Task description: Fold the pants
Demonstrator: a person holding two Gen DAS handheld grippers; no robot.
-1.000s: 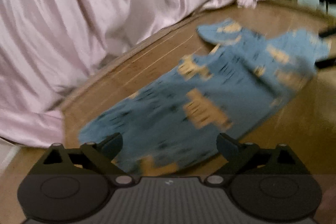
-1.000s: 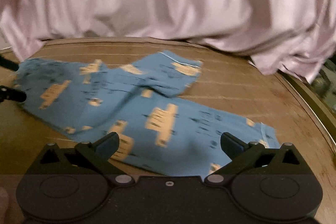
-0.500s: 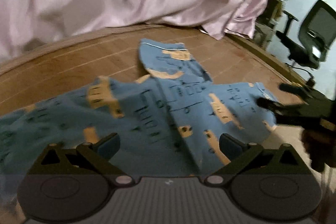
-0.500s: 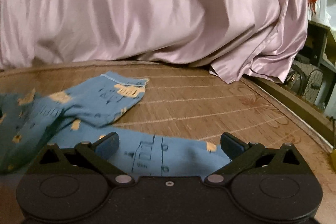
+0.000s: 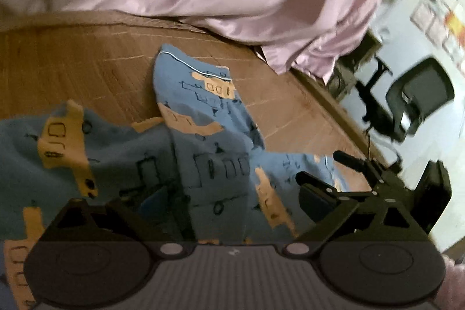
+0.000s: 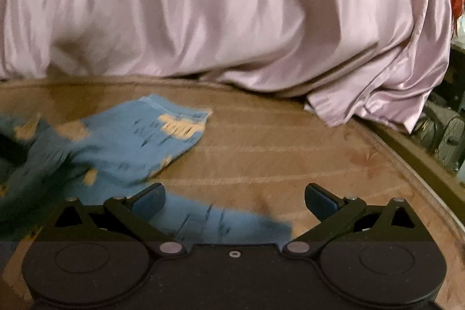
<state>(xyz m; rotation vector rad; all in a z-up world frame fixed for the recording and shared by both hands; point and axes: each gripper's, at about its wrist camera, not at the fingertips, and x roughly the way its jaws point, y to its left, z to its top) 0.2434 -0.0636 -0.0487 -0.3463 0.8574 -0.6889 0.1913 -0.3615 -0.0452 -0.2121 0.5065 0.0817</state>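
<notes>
Blue pants with an orange print lie rumpled on a brown woven mat. One leg runs away from me to its hem; the other runs right. My left gripper is open just above the pants' near part. My right gripper is open low over the hem end of the near leg; the far leg lies to its left. The right gripper also shows in the left wrist view, open beside the right leg's hem.
A pink satin sheet hangs down along the mat's far edge. The mat's right edge has a dark wooden border. A black office chair stands beyond it on the right.
Both grippers have swung right and dropped closer to the pants. The left view now centres on the legs; the right gripper has reached the near leg's hem end.
</notes>
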